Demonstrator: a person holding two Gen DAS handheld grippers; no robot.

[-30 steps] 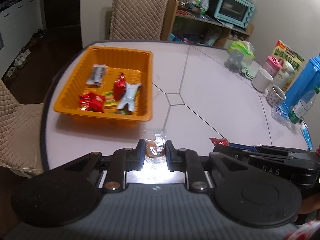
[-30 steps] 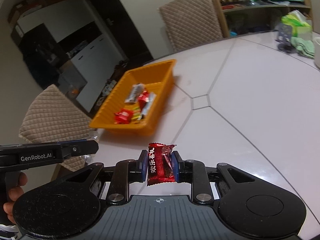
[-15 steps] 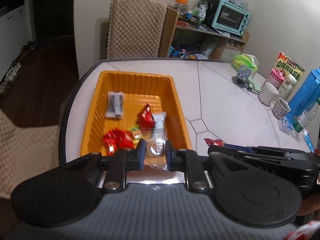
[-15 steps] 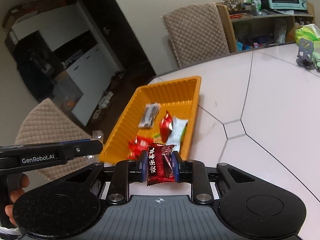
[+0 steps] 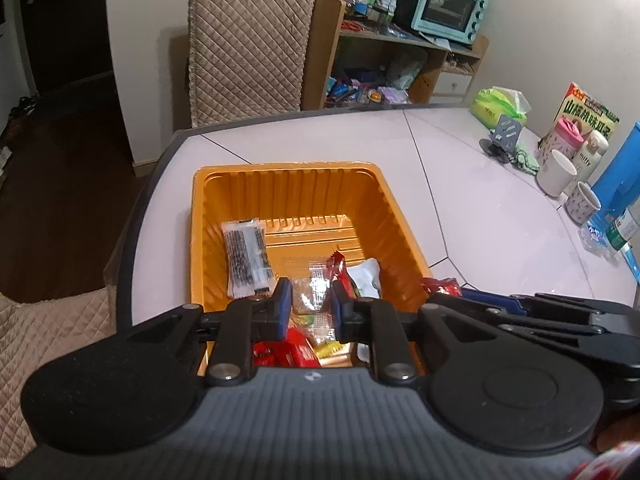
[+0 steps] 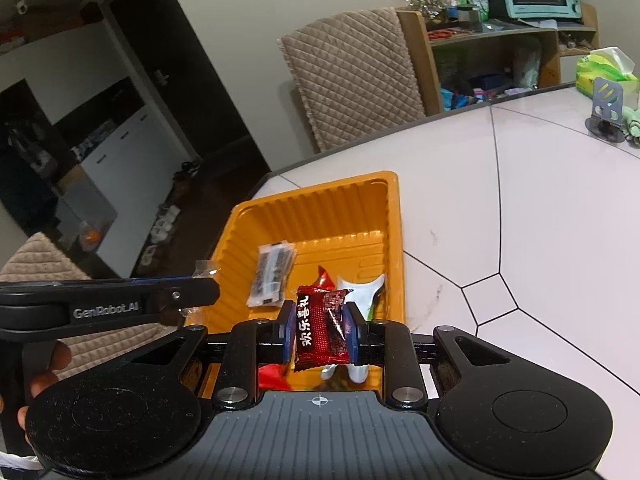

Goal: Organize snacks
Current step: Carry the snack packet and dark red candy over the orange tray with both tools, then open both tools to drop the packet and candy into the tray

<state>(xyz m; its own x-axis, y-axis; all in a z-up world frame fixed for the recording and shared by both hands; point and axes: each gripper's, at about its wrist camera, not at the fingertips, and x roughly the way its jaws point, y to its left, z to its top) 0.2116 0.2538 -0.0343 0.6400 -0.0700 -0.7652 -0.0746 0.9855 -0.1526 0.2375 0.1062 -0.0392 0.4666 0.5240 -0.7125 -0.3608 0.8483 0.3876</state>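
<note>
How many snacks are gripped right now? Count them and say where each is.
2. A clear-wrapped snack sits in the left gripper jaws, and a red candy packet in the right gripper jaws. Both hang over the orange tray. None seems hidden.

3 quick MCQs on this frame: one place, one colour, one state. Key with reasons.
1. Where is the black-striped packet?
A. inside the orange tray
B. on the bare table
C. on the chair

2. What colour is the toaster oven?
A. red
B. teal
C. black

3. What is the right gripper doing?
A. open, empty
B. shut on the red candy packet
C. shut on a mug

A: it lies on the orange tray floor.
B: its casing is teal.
B: the jaws press both sides of the red candy packet.
</note>
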